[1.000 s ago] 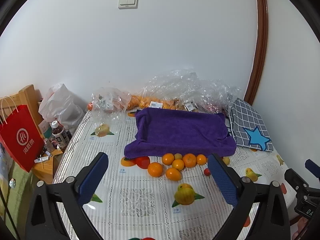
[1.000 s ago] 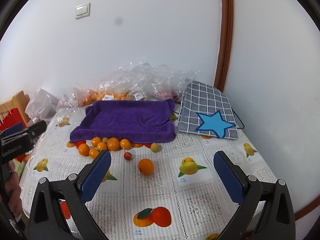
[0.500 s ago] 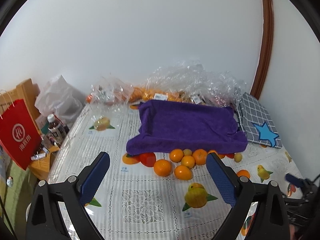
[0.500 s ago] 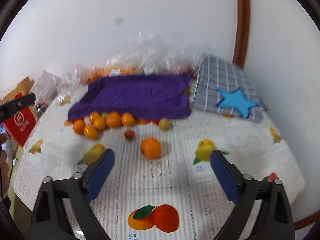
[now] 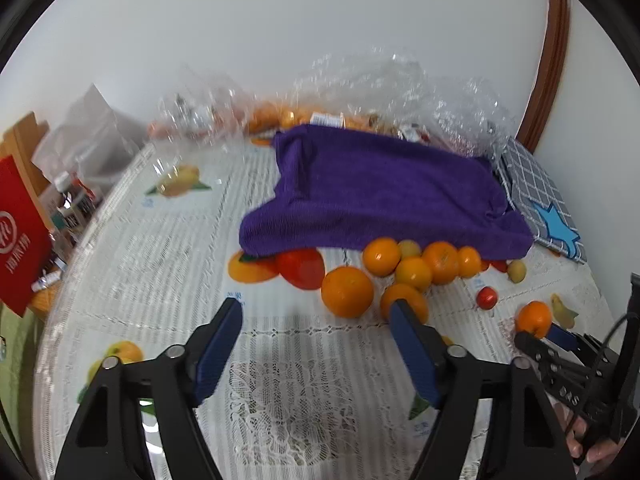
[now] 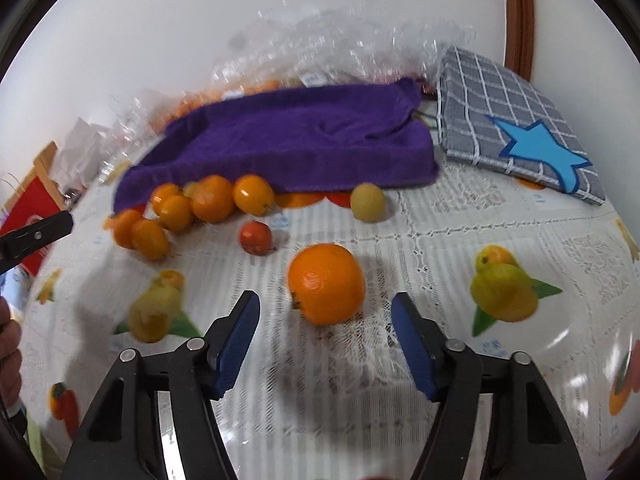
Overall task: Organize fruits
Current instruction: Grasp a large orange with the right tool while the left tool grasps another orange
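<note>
Left wrist view: left gripper (image 5: 316,334) with fingers spread wide, holding nothing, over bare lace tabletop (image 5: 280,380). Open room between and just ahead of the fingers. Beyond the right fingertip, a big orange (image 5: 347,291); a smaller orange (image 5: 404,300) partly hidden behind that fingertip. Farther on, a cluster of oranges (image 5: 416,260) hard against the front edge of a purple towel (image 5: 380,196). Right of the fingers, a small red fruit (image 5: 487,297), a pale yellow fruit (image 5: 516,270) and a lone orange (image 5: 533,319), that last one just ahead of the right gripper's tip. Behind the towel, clear plastic bags (image 5: 384,92) with orange fruit inside, against the wall. Far left, past the tabletop edge, a red bag (image 5: 20,236). Far right, a checked cushion (image 5: 536,196) with a blue star.

Right wrist view: right gripper (image 6: 325,318) likewise wide open and empty. Lone orange (image 6: 326,284) just ahead of the fingertips, centred on the gap, touching neither finger. Beyond it, red fruit (image 6: 256,237) ahead-left, yellow fruit (image 6: 368,202) ahead, each apart from the others. Cluster (image 6: 200,204) farther left along the towel (image 6: 288,140) edge. Towel draped over a shallow tray shape, interior seemingly empty. Bare tabletop (image 6: 460,248) to the right of the fingers, open up to the cushion (image 6: 512,128). Bags (image 6: 328,44) blurred at the back.
</note>
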### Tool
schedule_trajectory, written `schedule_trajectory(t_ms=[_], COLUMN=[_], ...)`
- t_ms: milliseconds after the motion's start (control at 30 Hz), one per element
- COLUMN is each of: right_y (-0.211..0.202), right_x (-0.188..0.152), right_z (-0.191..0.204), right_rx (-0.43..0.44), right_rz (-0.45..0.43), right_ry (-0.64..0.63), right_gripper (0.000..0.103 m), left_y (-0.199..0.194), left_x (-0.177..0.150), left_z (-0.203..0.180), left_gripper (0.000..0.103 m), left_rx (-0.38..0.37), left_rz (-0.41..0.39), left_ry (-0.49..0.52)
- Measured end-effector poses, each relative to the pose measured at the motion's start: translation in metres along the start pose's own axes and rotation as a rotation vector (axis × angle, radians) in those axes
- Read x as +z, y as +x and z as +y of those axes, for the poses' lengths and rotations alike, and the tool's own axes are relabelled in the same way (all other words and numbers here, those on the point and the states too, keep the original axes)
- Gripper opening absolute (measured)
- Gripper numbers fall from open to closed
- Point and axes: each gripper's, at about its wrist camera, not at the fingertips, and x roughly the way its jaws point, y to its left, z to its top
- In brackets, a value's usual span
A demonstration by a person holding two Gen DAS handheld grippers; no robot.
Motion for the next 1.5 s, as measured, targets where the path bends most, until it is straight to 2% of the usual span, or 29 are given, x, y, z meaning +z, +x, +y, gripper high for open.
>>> schedule_trajectory(t_ms=[67,167,333,400,533,633,733,833,900,1233,1367,1500], right_y=[0.007,0.011,0.015,0.015,0.019,0.021,0.021,0.021,0.02,0.014,0.01,0.008], right_x=[0.002,0.006,0.009,0.009,0.013,0.015,0.015,0.015,0.015,0.013,0.011,0.012], right_z=[-0.001,-0.002,-0.001,0.0,-0.002,-0.001,0.003,0.001,-0.002,-0.001,0.001,-0.001], right_rx=[-0.027,-0.002,-0.027,-0.033,-0.034,-0.039,-0.058,-0.049,-0.033,-0.013,-0.002,0.009], right_rz=[0.007,0.008,0.018,0.02,0.028,0.03,0.029,0.027,0.026,-0.01,-0.029,-0.036], right_ry=[0.006,0.023,0.003,-0.001,0.002,-0.003,-0.025,-0.02,-0.005,-0.01,-0.022,-0.008], right_gripper=[0.054,0.05,0.042,0.042,0.042,0.042,0.042,0.042,0.041,0.04,0.04,0.04], left_y=[0.008,0.024,0.047,0.055,0.059,0.063,0.063,0.062,0.06,0.057,0.048,0.043], left_x=[-0.001,-0.001,-0.001,0.0,0.001,0.003,0.002,0.002,0.002,0.001,0.001,0.001], left_z=[0.002,0.005,0.004,0.003,-0.003,-0.011,-0.014,-0.012,-0.008,-0.001,0.001,0.009], left_gripper=[0.07,0.069,0.064,0.061,0.061,0.059,0.058,0.054,0.039,0.037,0.037,0.037], left_rx=[-0.02,-0.069,-0.114,-0.116,-0.112,-0.071,-0.061,-0.07,-0.123,-0.187,-0.171,-0.147], left_rz=[0.019,0.048,0.08,0.089,0.069,0.076,0.081,0.077,0.071,0.051,0.006,-0.003], left_ry=[-0.005,-0.018,-0.01,-0.001,0.043,0.084,0.101,0.089,0.057,-0.012,-0.014,-0.053])
